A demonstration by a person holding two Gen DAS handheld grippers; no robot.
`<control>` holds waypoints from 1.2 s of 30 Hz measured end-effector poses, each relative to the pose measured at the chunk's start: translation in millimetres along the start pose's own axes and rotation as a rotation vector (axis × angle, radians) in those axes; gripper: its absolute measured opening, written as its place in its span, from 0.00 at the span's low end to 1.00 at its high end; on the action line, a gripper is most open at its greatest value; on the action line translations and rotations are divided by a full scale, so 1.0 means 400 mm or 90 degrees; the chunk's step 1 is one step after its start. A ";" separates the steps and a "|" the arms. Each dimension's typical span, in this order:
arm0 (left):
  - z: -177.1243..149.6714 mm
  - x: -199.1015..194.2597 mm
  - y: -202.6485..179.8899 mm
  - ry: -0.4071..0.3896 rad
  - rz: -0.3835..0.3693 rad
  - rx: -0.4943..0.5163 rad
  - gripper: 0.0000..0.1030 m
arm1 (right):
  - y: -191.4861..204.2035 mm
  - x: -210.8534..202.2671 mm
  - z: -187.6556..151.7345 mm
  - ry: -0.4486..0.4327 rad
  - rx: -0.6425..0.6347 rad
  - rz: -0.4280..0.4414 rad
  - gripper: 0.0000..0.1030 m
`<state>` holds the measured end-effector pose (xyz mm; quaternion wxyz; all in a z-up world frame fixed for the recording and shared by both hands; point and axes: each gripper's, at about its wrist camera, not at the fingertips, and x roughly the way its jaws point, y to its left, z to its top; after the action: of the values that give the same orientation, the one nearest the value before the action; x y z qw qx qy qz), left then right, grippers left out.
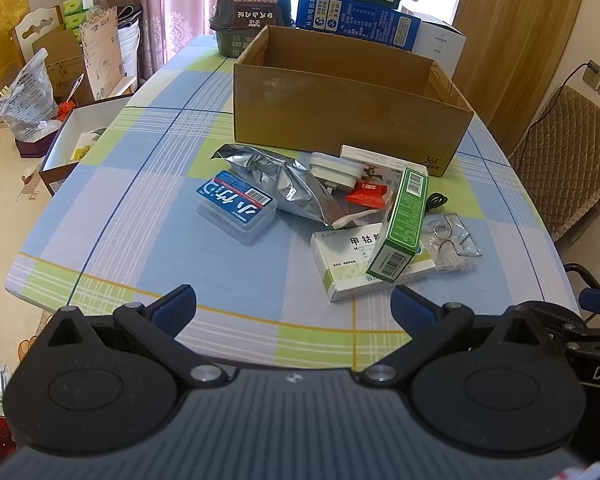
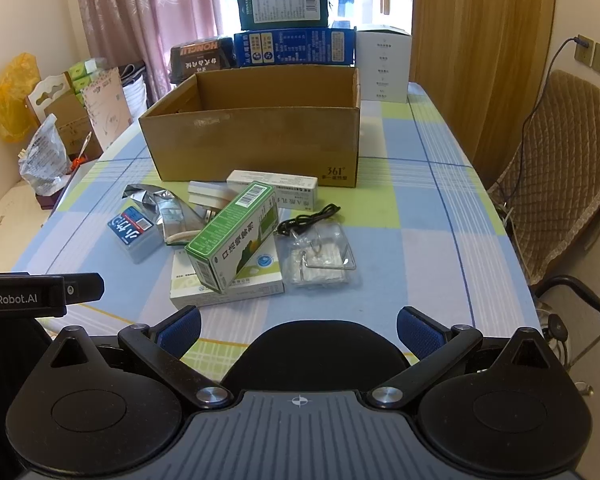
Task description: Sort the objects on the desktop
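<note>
A heap of small items lies on the checked tablecloth in front of an open cardboard box [image 1: 340,120] [image 2: 260,140]. In it are a green carton [image 1: 400,220] [image 2: 236,236] leaning on a white medicine box [image 1: 340,264] [image 2: 188,292], a blue-labelled plastic case [image 1: 236,208] [image 2: 134,232], a silver foil bag [image 1: 276,176] [image 2: 168,204], a clear packet with wire hooks [image 1: 452,240] [image 2: 320,256] and a black cable [image 2: 308,220]. My left gripper [image 1: 294,312] and right gripper [image 2: 298,328] both hover open over the near table edge, short of the heap, holding nothing.
Stacked blue and green cartons [image 2: 292,44], a white box [image 2: 384,64] and a dark tub [image 1: 252,12] stand behind the cardboard box. A padded chair [image 2: 560,168] is at the right. Bags and boxes [image 1: 52,76] crowd the left side. A black chair back [image 2: 316,348] sits below my right gripper.
</note>
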<state>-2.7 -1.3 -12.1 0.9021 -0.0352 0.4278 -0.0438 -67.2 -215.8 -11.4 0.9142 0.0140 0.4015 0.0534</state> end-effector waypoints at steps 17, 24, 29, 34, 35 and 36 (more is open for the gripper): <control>0.001 -0.002 -0.007 0.003 -0.001 0.002 0.99 | -0.004 0.003 -0.002 0.000 0.000 -0.002 0.98; 0.003 -0.001 -0.007 0.004 -0.001 0.005 0.99 | -0.005 0.006 -0.001 0.002 -0.002 -0.001 0.98; 0.004 0.000 -0.006 0.004 -0.002 0.007 0.99 | -0.004 0.007 0.000 0.003 -0.001 -0.003 0.98; 0.008 0.002 -0.008 0.005 -0.003 0.013 0.99 | -0.006 0.007 0.000 0.003 -0.001 -0.003 0.98; 0.008 0.003 -0.008 0.005 -0.003 0.013 0.99 | -0.006 0.007 0.000 0.003 -0.001 -0.003 0.98; 0.008 0.003 -0.008 0.005 -0.003 0.013 0.99 | -0.006 0.007 0.000 0.003 -0.002 -0.003 0.98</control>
<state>0.4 -4.7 -10.5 0.9005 -0.0268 0.4310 -0.0508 -65.0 -218.0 -13.5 0.9134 0.0116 0.4037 0.0516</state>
